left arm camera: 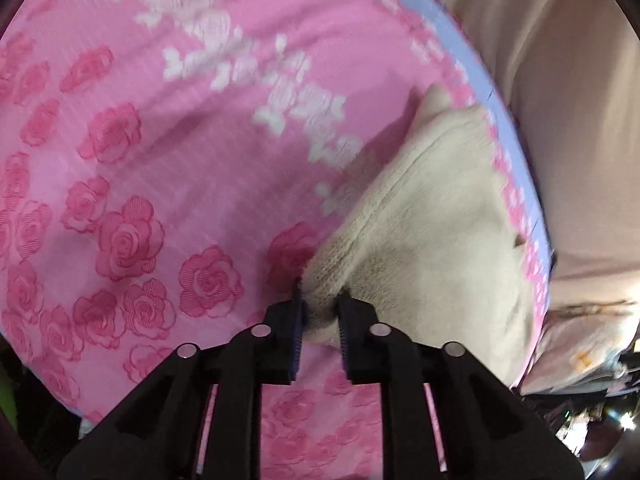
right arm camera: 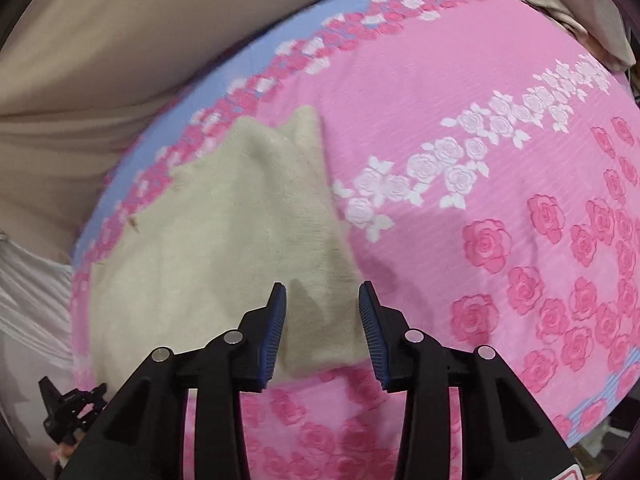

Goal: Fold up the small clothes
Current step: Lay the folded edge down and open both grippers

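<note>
A cream knitted garment (left arm camera: 432, 240) lies flat on a pink rose-patterned bedspread (left arm camera: 160, 128), close to its blue border. My left gripper (left arm camera: 321, 298) is shut on the garment's near corner, and the knit bunches up between the two blue pads. In the right wrist view the same garment (right arm camera: 224, 240) spreads to the left. My right gripper (right arm camera: 323, 292) stands open over its near right corner, with the cloth lying between the fingers and not pinched. A black gripper frame (right arm camera: 68, 404) shows at the garment's far left corner.
The bedspread's blue border (right arm camera: 256, 64) marks the bed's edge. Beyond it hangs beige fabric (right arm camera: 100, 48). Pale bedding and dark clutter (left arm camera: 588, 360) sit off the bed's side. The wide pink area (right arm camera: 500, 160) beside the garment carries only its printed roses.
</note>
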Demonstrator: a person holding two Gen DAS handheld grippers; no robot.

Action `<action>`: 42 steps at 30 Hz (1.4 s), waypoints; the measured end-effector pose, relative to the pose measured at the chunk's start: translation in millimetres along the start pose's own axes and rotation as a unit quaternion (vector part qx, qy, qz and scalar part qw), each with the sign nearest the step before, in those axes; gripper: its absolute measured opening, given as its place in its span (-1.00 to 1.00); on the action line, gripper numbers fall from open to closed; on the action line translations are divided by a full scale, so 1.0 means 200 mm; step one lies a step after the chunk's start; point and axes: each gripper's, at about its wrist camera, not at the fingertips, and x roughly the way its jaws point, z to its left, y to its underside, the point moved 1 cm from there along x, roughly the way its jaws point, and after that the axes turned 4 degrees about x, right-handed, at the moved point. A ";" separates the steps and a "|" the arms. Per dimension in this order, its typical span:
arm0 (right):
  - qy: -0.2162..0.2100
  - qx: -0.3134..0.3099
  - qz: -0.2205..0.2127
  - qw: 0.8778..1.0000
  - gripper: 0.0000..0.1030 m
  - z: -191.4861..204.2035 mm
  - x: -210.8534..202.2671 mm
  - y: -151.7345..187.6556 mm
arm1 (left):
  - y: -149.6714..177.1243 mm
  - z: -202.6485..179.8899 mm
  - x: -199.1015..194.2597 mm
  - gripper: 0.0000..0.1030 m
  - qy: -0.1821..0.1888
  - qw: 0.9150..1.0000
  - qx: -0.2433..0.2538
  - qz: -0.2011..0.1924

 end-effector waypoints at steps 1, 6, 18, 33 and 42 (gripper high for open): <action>-0.003 -0.009 -0.009 1.000 0.13 0.02 -0.01 0.00 | 0.00 -0.02 -0.03 -0.57 -0.002 1.000 0.010 -0.009; 0.106 -0.056 0.030 0.992 -0.24 0.03 0.14 -0.01 | -0.02 -0.12 -0.10 -0.57 -0.055 0.996 0.064 -0.040; 0.073 -0.112 0.005 0.991 0.21 0.35 0.38 -0.47 | -0.44 -0.63 0.19 0.17 -0.114 0.971 0.192 -0.087; 0.030 -0.098 -0.041 0.994 -0.63 0.47 0.27 -0.51 | -0.57 -0.66 0.24 -0.72 -0.132 0.974 0.165 -0.075; 0.018 -0.180 0.070 0.981 -0.85 0.78 0.68 -0.19 | -0.31 -0.87 0.53 -0.61 -0.114 0.963 0.239 -0.045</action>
